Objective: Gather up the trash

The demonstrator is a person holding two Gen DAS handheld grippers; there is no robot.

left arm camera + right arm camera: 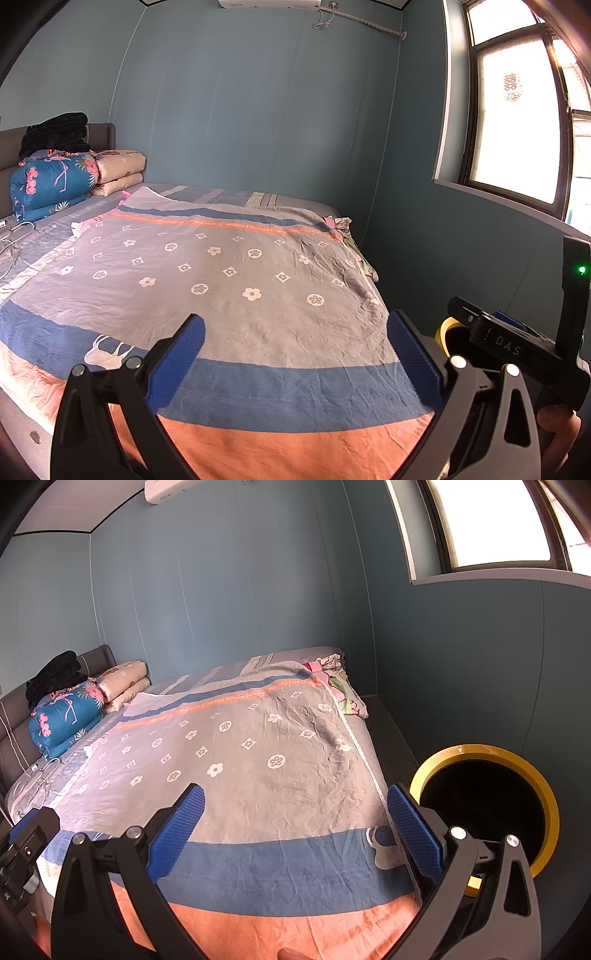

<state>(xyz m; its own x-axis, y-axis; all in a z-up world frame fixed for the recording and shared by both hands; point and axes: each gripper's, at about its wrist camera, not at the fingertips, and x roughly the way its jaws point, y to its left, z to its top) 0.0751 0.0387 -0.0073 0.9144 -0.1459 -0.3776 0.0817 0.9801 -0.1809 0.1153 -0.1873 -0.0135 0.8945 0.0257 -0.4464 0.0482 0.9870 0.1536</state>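
A yellow-rimmed trash bin (484,805) with a black inside stands on the floor to the right of the bed; a sliver of it shows in the left wrist view (445,332). My left gripper (295,354) is open and empty above the foot of the bed. My right gripper (295,830) is open and empty, its right finger (413,834) just left of the bin's rim. The right gripper's body (517,347) shows at the right of the left wrist view. No loose trash is plainly visible on the bed.
A bed with a grey, blue and orange patterned sheet (229,280) fills the room. Folded quilts (55,181) and dark clothes (55,134) lie at the headboard. Crumpled cloth (332,679) lies at the far right edge. White cables (14,236) lie at left. A window (517,122) is at right.
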